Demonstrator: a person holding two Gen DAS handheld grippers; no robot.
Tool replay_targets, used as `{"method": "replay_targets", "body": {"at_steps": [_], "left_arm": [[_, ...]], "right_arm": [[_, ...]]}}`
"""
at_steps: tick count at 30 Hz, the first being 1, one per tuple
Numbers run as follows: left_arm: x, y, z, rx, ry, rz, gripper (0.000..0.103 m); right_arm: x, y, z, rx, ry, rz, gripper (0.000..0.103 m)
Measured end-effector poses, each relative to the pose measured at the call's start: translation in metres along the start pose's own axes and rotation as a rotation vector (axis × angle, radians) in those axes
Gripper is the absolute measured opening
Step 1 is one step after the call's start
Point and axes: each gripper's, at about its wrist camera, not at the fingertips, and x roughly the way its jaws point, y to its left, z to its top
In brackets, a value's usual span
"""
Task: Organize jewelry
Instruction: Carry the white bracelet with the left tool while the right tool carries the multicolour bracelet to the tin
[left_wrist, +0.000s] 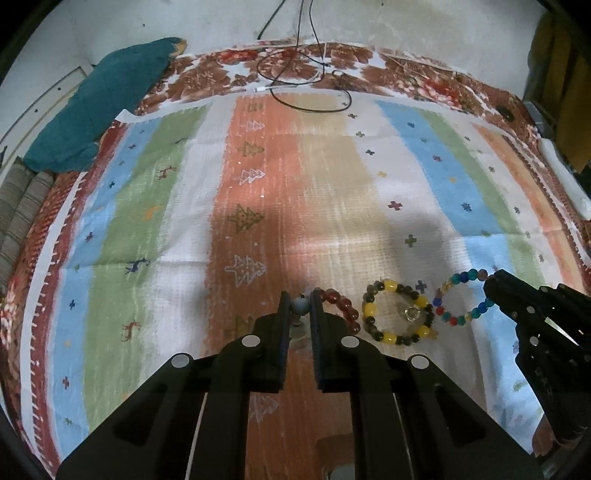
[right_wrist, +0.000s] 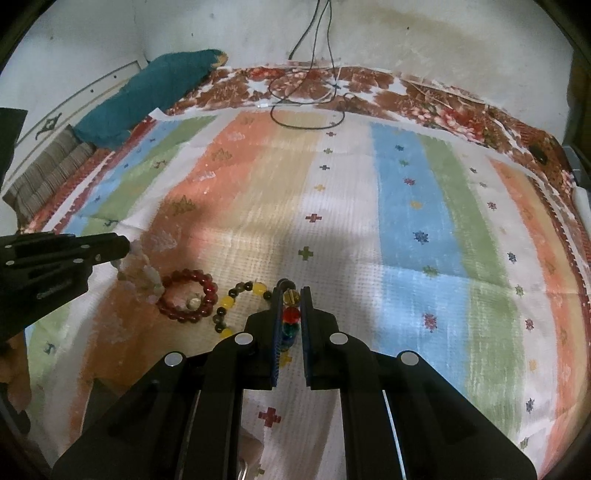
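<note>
My left gripper (left_wrist: 300, 303) is shut on a pale grey bead bracelet (left_wrist: 299, 306), whose pale beads show beside its tip in the right wrist view (right_wrist: 147, 275). A red bead bracelet (left_wrist: 345, 307) lies just right of it, with a small clear ring inside (right_wrist: 194, 302). A yellow-and-dark bead bracelet (left_wrist: 397, 312) lies further right, around a clear ring (left_wrist: 412, 314). My right gripper (right_wrist: 290, 299) is shut on a multicoloured bead bracelet (right_wrist: 290, 314), which also shows in the left wrist view (left_wrist: 463, 295).
Everything lies on a striped cloth (left_wrist: 332, 184) spread over a floral-covered bed. A teal cushion (left_wrist: 107, 99) and striped pillows (right_wrist: 48, 173) are at the back left. Black and white cables (left_wrist: 299, 77) lie at the far edge by the wall.
</note>
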Motion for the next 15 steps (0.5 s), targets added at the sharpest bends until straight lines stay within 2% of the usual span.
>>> {"method": "replay_targets", "body": {"at_steps": [15], "left_arm": [[-0.05,-0.005,-0.014,-0.021,-0.066,-0.061,0.01]], "right_arm": [[-0.046,0.006,-0.005,0.022,-0.076,0.029,0.01]]}}
